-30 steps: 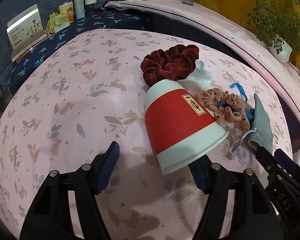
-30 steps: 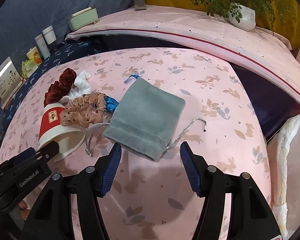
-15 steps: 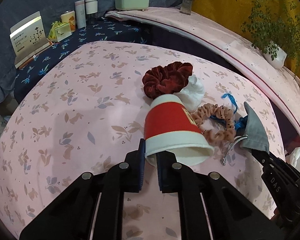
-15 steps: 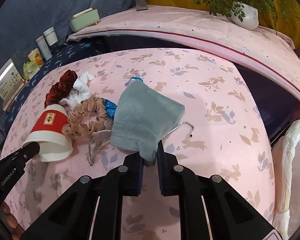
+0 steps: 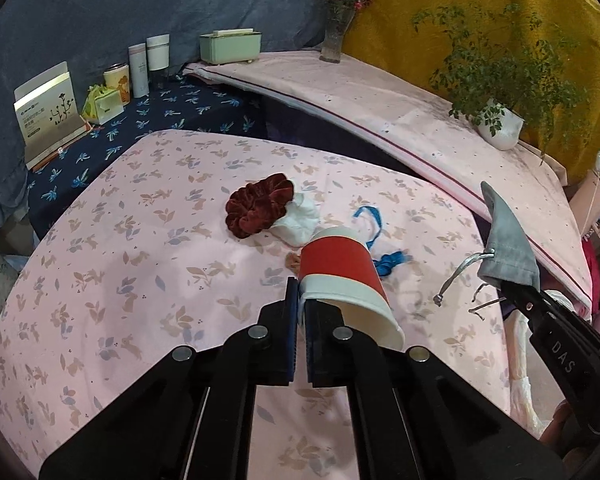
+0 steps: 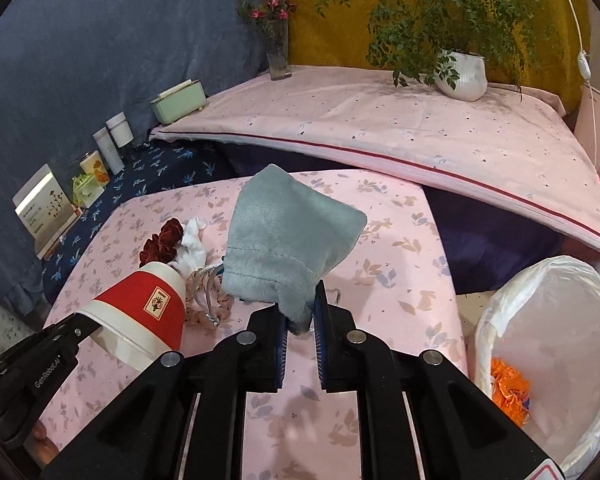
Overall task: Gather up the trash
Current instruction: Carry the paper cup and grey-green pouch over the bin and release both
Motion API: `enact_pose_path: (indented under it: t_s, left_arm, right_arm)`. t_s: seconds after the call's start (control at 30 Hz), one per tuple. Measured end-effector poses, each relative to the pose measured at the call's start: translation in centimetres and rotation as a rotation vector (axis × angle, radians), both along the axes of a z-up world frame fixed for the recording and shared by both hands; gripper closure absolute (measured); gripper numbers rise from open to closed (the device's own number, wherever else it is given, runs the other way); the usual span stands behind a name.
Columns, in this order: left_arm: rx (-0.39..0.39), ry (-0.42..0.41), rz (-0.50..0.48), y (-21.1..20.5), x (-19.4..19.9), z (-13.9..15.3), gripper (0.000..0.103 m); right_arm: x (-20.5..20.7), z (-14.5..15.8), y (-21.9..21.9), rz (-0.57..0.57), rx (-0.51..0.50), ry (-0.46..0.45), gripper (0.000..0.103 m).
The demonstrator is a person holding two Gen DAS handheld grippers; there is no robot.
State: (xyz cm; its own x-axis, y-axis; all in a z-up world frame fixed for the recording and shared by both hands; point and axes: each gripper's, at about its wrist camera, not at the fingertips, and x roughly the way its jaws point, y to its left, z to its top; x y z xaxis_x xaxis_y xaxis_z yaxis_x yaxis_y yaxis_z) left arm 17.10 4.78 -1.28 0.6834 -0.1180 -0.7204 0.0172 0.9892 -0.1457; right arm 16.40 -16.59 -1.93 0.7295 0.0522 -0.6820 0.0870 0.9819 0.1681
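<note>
Two claws, both loaded, both up off the pink floral surface (image 5: 148, 272)

Biggest first: bin with white liner (image 6: 548, 344) sits low right. Right claw (image 6: 300, 316) pinches the grey drawstring pouch (image 6: 288, 236), lifted clear. Left claw (image 5: 299, 304) is clamped tight on the rim of the red paper cup (image 5: 340, 268), also raised. Maroon scrunchie (image 5: 258, 210) lies behind.

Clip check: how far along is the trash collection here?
Done: one orange crumpled item already lies in the lined bin. In hand: the left gripper pinches the paper cup by its rim, and the right gripper clamps the grey pouch; both are off the table. Left: dark red scrunchie, white wad, blue ribbon, tan scrunchie.
</note>
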Motion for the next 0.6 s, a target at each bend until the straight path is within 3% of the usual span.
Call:
enact_pose_path:
  t_s: [0.23,0.6]
  left_arm:
    - [0.001,-0.013,-0.110,-6.3,-2.0,1.4,0.100]
    - [-0.018,0.012,-0.328,-17.3,-4.8,1.1,0.100]
  right_arm:
    - [-2.8,0.2,-4.0,-0.062,-0.009,0.007,0.092]
    - [-8.0,-1.4,-13.1,-0.221,0.025,0.044,0.092]
